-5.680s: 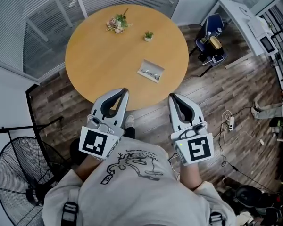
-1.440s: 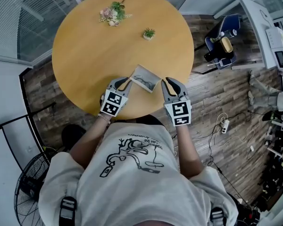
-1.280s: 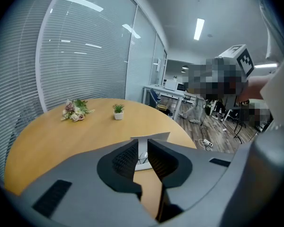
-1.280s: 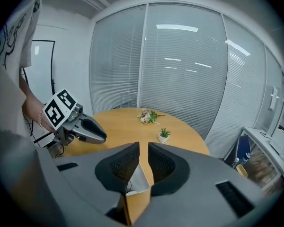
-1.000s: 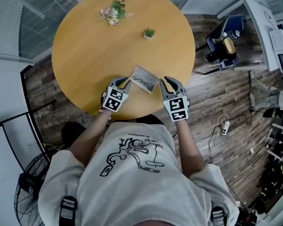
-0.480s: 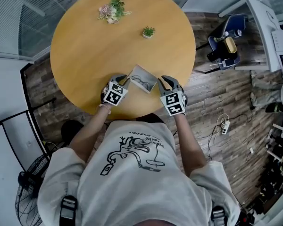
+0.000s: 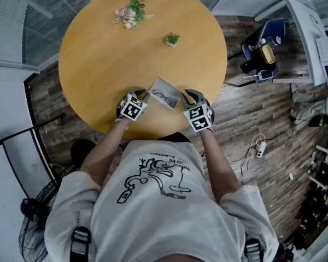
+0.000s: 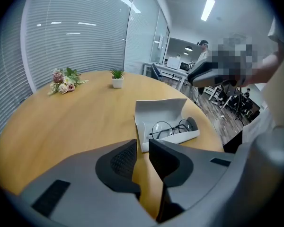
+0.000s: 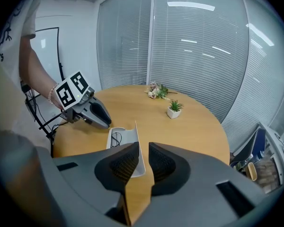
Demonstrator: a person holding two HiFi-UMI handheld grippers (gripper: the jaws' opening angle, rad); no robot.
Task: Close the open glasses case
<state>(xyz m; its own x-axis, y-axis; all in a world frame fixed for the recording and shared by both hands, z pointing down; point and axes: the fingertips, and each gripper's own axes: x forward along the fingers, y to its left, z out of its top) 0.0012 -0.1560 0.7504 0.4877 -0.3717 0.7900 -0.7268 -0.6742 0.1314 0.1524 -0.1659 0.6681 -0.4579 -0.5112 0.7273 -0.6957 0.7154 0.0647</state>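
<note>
The open grey glasses case point(image 7: 165, 93) lies near the front edge of the round wooden table point(image 7: 109, 59), its lid point(image 8: 161, 111) raised and black-rimmed glasses point(image 8: 173, 126) lying in its tray. My left gripper point(image 7: 144, 95) rests at the case's left end, jaws together with only a thin gap and nothing between them point(image 8: 143, 148). At the case's right end is my right gripper point(image 7: 189, 95), also shut and empty point(image 9: 143, 151). In the right gripper view the case point(image 9: 123, 138) lies just past the jaw tips, with the left gripper point(image 9: 85, 109) beyond it.
A small bunch of flowers point(image 7: 130, 14) and a tiny potted plant point(image 7: 173, 39) sit on the far side of the table. A blue chair with items point(image 7: 258, 45) stands on the wood floor at right. Cables point(image 7: 259, 143) trail on the floor.
Since the earliest frame, the person has come up to the table and both grippers now flank the case. Over the last second the right gripper has edged closer to the case's end.
</note>
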